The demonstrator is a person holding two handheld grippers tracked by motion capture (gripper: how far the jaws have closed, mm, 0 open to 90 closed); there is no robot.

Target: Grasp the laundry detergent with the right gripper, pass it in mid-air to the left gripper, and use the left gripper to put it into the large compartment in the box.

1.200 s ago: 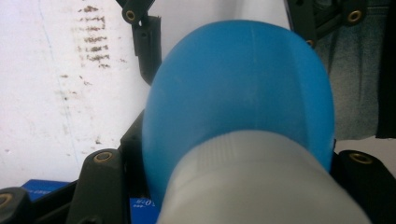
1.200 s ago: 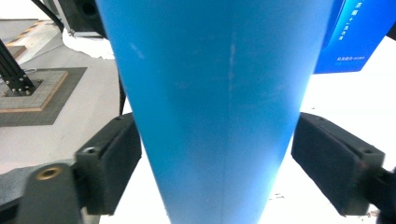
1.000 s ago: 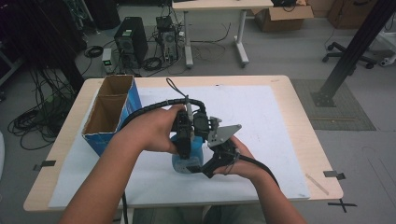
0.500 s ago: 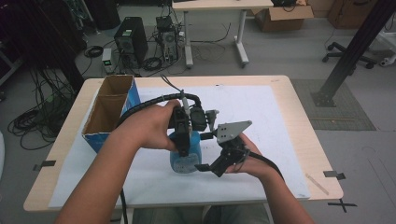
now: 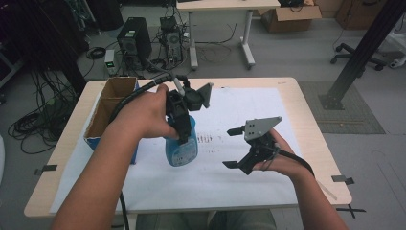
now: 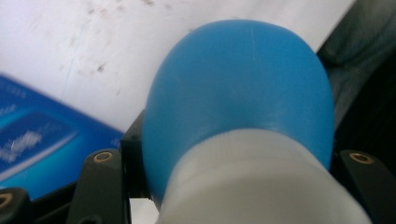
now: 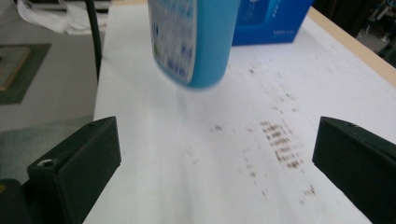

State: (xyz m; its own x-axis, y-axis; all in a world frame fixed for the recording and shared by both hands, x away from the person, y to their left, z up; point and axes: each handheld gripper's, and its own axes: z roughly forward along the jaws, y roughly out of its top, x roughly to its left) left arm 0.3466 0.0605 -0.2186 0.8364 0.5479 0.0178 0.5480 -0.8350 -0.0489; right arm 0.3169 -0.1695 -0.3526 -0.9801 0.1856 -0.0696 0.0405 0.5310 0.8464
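A blue bottle (image 5: 181,149) with a white neck hangs above the white paper, clear of the table. My left gripper (image 5: 181,125) is shut on its top from above. In the left gripper view the blue shoulder (image 6: 238,88) and white neck (image 6: 261,186) sit tight between the two black jaws. My right gripper (image 5: 230,147) is to the right of the bottle and apart from it. Its jaws have just been opening and stand wide with nothing between them. The right gripper view looks past them (image 7: 219,158) at the bottle's labelled lower end (image 7: 191,37).
An open blue cardboard box (image 5: 107,112) stands at the table's left side, also seen behind the bottle (image 7: 273,16). A white paper sheet (image 5: 249,105) with brown stains (image 5: 210,140) covers the tabletop. The table's right edge (image 5: 325,158) is close to my right hand.
The left gripper has raised the bottle and carried it toward the box. The right gripper has drawn away from the bottle to the right, with its jaws spread wider.
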